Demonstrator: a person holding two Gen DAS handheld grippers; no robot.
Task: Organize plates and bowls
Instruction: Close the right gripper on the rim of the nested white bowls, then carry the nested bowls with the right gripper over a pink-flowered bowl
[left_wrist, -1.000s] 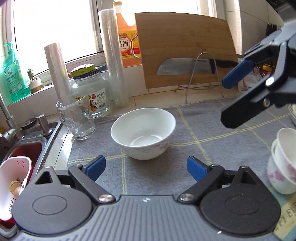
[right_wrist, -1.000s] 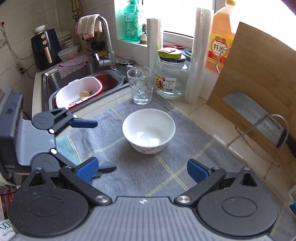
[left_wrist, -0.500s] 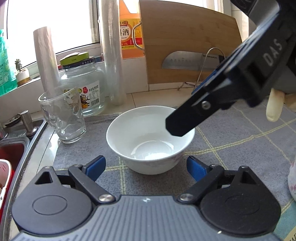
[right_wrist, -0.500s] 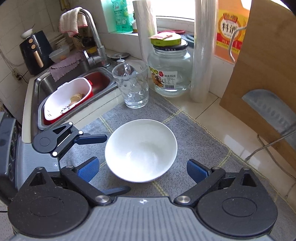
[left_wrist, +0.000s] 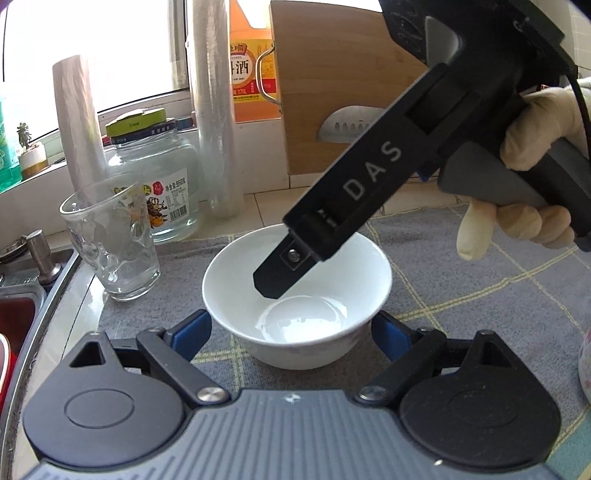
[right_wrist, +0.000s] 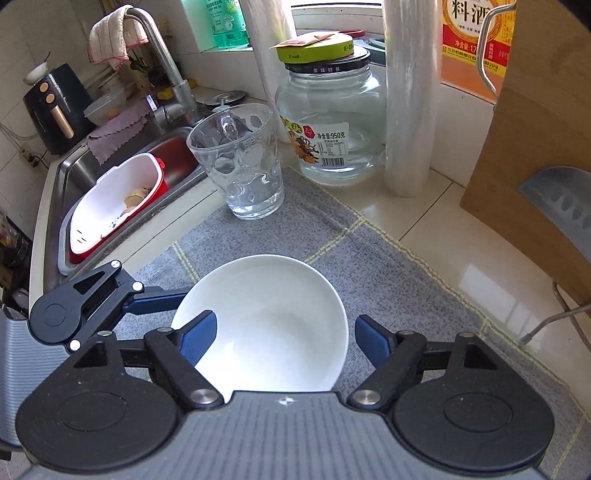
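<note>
Grey checked cloth (right_wrist: 388, 266) covers the counter (right_wrist: 436, 206) beside a steel sink (right_wrist: 74, 173), and on it, nearest both cameras, sits the white bowl (left_wrist: 295, 295), upright and empty. In the left wrist view the left tool (left_wrist: 291, 332) is spread wide, its blue pads to either side of the bowl's lower wall and very close to it; whether they touch cannot be told. The right tool (right_wrist: 284, 339) is also wide open: in its own view one blue pad (right_wrist: 197, 339) lies over the bowl's rim on the inside and the other stands just outside the opposite rim, gripping nothing. From the left camera, a black finger of the right tool slants down into the bowl, with a gloved hand (left_wrist: 532, 166) on the handle behind. Just past the bowl, toward the sink, a clear dimpled glass (right_wrist: 240, 162) stands on the cloth's edge. Behind it are a large glass jar (right_wrist: 328, 125) with a green lid and a tall roll of plastic wrap (right_wrist: 406, 99). A wooden cutting board (left_wrist: 332, 85) leans at the back with a cleaver (left_wrist: 343, 127) in front of it, and an orange bottle (left_wrist: 243, 62) stands by the window. A red and white strainer basket (right_wrist: 118, 203) sits in the sink.
</note>
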